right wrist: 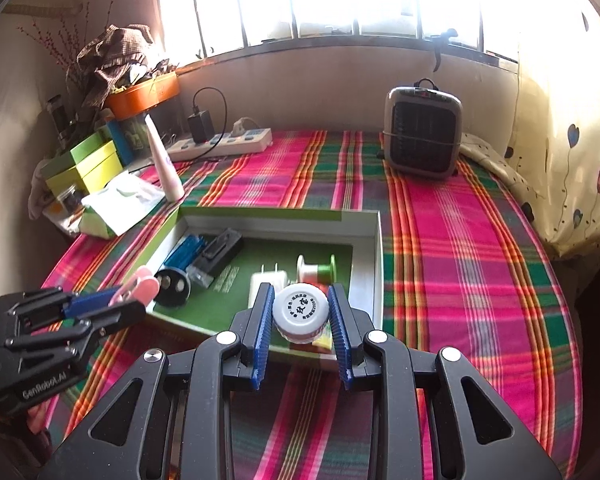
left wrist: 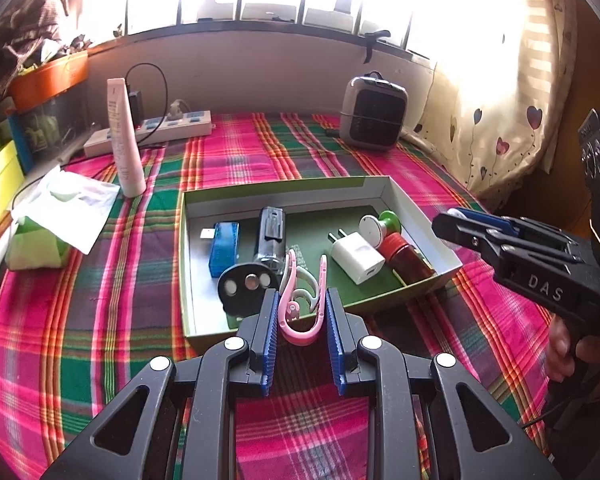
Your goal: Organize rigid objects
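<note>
An open green box with white walls lies on the plaid cloth. In it are a blue USB device, a black round disc, a white charger, a green spool and a red bottle. My left gripper is shut on a pink U-shaped clip, held over the box's near edge. My right gripper is shut on a small jar with a white cap, above the box's near right corner. Each gripper shows in the other's view: the left gripper and the right gripper.
At the back stand a grey heater, a white power strip with a black adapter, and an upright white tube. A tissue pack and stacked green boxes crowd the left. A curtain hangs at the right.
</note>
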Tool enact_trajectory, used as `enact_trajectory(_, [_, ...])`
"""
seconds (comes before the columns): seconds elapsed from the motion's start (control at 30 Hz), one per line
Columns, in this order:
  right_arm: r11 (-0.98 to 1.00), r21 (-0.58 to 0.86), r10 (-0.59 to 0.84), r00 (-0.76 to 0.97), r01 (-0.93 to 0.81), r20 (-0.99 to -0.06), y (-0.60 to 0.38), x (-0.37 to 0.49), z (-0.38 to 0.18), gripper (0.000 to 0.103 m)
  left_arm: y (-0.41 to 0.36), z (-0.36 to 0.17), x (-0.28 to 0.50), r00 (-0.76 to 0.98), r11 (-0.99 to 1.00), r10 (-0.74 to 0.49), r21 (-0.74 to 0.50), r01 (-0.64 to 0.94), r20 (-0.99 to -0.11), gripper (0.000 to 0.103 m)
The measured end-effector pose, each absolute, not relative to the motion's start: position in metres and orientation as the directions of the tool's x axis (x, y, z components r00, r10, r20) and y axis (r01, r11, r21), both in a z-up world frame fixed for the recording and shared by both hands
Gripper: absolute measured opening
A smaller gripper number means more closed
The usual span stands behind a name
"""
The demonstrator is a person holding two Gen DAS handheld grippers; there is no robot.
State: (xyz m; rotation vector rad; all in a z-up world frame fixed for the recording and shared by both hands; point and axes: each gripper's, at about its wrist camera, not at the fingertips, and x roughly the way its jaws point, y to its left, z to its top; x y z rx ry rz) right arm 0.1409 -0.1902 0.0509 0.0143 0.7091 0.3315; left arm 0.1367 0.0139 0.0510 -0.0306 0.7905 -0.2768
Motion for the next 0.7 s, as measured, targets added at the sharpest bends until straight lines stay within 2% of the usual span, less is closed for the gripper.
enact_trajectory(0.7, [0.95, 0.134, 0.298, 0.695, -0.281, -0.654, -0.191, 0.203, 0.044, 0.029, -0.001, 0.042, 0.176, 0.644, 0.961, -0.263, -0.134, 0.243, -0.719, 0.021])
